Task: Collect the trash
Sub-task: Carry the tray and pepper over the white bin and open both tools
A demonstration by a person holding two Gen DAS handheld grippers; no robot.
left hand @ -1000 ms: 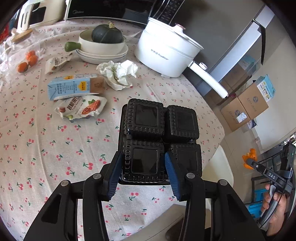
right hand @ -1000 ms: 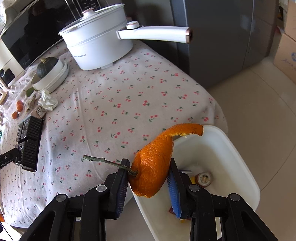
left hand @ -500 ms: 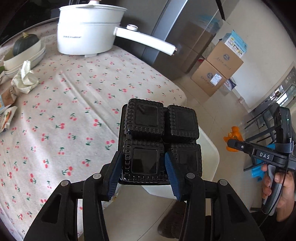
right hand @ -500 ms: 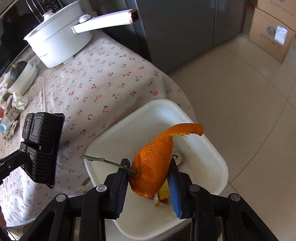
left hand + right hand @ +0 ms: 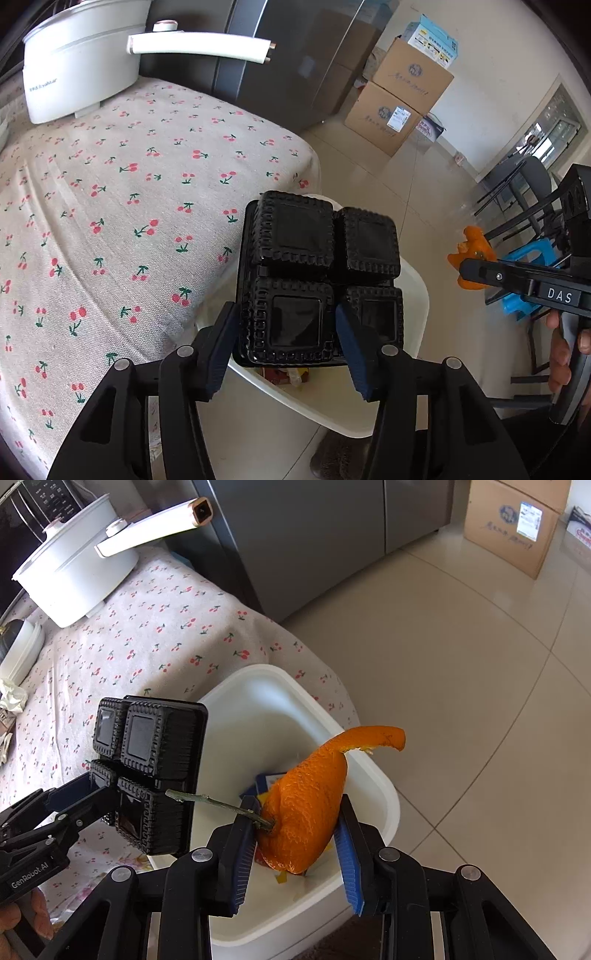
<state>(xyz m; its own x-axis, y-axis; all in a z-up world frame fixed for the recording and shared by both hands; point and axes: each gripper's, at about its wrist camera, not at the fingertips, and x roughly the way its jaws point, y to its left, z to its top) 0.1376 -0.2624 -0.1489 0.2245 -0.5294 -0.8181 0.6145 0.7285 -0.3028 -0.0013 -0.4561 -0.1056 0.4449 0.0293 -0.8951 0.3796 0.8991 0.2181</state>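
Note:
My left gripper (image 5: 284, 350) is shut on a black plastic tray with four square cups (image 5: 317, 280) and holds it over the white bin (image 5: 417, 295) beside the table. The tray also shows in the right wrist view (image 5: 151, 771). My right gripper (image 5: 295, 845) is shut on an orange peel (image 5: 310, 808) with a green stem, above the white bin (image 5: 266, 698). Wrappers lie in the bin's bottom. The peel also shows small in the left wrist view (image 5: 471, 254).
The table has a cherry-print cloth (image 5: 110, 192). A white pot with a long handle (image 5: 74, 576) stands at its back. A crumpled tissue (image 5: 13, 698) lies at the left. A grey fridge (image 5: 314, 528) and cardboard boxes (image 5: 399, 99) stand beyond on the tiled floor.
Both grippers have moved right off the table to above the white bin, each still holding its load. The left tray now hangs over the bin's rim.

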